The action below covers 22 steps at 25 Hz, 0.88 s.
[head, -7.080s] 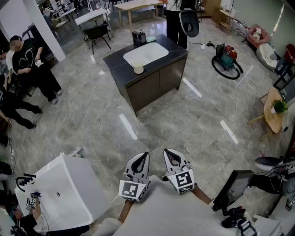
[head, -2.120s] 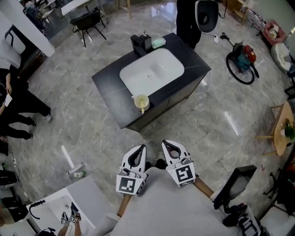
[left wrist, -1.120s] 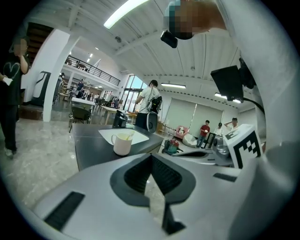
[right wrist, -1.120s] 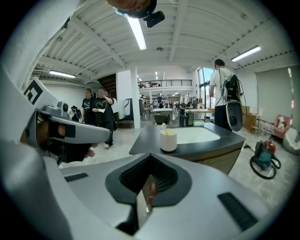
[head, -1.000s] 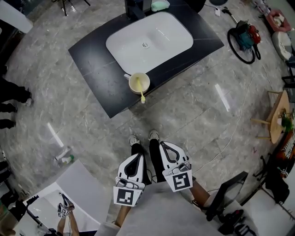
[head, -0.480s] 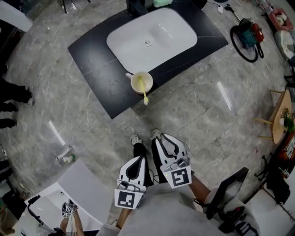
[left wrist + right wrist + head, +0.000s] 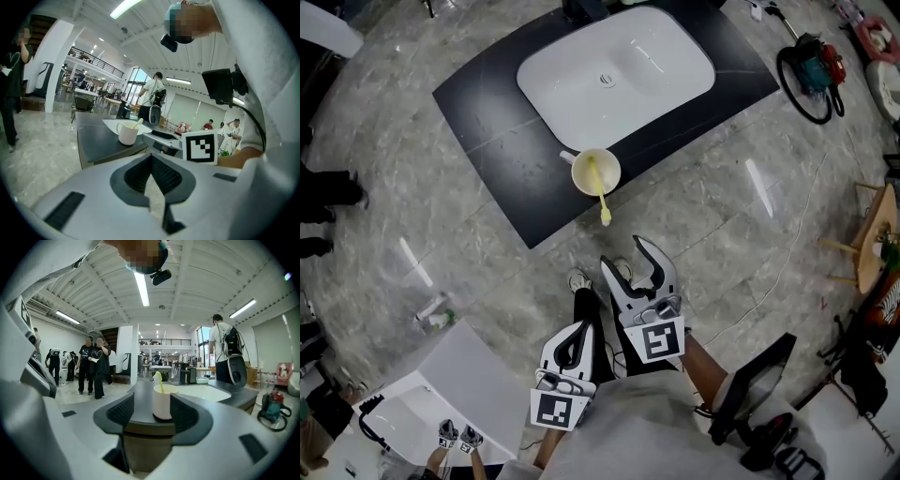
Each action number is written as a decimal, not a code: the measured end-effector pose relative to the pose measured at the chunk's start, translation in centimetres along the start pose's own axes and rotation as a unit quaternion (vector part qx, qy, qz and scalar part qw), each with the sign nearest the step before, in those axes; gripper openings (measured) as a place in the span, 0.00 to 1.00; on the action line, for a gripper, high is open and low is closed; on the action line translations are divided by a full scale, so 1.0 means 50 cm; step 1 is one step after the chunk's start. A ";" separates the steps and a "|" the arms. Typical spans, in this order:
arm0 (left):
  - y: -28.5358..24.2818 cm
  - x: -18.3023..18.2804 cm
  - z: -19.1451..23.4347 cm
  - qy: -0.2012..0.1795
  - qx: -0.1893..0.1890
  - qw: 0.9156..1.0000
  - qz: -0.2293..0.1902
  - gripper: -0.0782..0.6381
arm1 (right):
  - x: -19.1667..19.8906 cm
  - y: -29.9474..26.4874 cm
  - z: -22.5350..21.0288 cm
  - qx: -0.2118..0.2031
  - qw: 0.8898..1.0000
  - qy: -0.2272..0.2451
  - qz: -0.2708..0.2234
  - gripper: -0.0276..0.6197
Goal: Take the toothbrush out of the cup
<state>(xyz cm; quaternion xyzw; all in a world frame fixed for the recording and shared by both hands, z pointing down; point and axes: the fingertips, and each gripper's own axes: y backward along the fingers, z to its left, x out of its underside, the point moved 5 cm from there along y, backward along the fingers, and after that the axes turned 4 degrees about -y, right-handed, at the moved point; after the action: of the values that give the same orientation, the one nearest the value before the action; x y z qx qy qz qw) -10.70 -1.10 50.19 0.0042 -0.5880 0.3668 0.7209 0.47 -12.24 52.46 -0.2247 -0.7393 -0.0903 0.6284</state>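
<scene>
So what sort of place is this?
Likely a big open workshop or showroom, not a home: a lone sink counter stands on a stone floor, people stand about, and a railed mezzanine runs behind.

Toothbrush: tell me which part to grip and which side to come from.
Grip the bare stretch of the toothbrush that sticks out past the rim of the cup, probably from the near side: it leans over that rim toward the right gripper, whose jaws have just been opening, with nothing between them.
</scene>
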 end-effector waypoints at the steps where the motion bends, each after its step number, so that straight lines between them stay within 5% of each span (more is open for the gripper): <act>1: -0.003 0.000 0.004 0.002 -0.001 1.000 0.002 0.12 | 0.001 -0.013 -0.002 0.000 1.000 0.000 -0.002 0.40; 22: -0.032 -0.003 0.048 0.020 -0.027 0.999 0.022 0.12 | 0.006 -0.141 -0.032 0.010 0.999 0.032 -0.002 0.39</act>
<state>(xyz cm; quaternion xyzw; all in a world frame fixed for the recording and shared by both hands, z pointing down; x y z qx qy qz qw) -11.88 -3.42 51.49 -0.0358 -0.5834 0.3666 0.7239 -1.29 -19.09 54.11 -0.2145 -0.7198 -0.0914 0.6538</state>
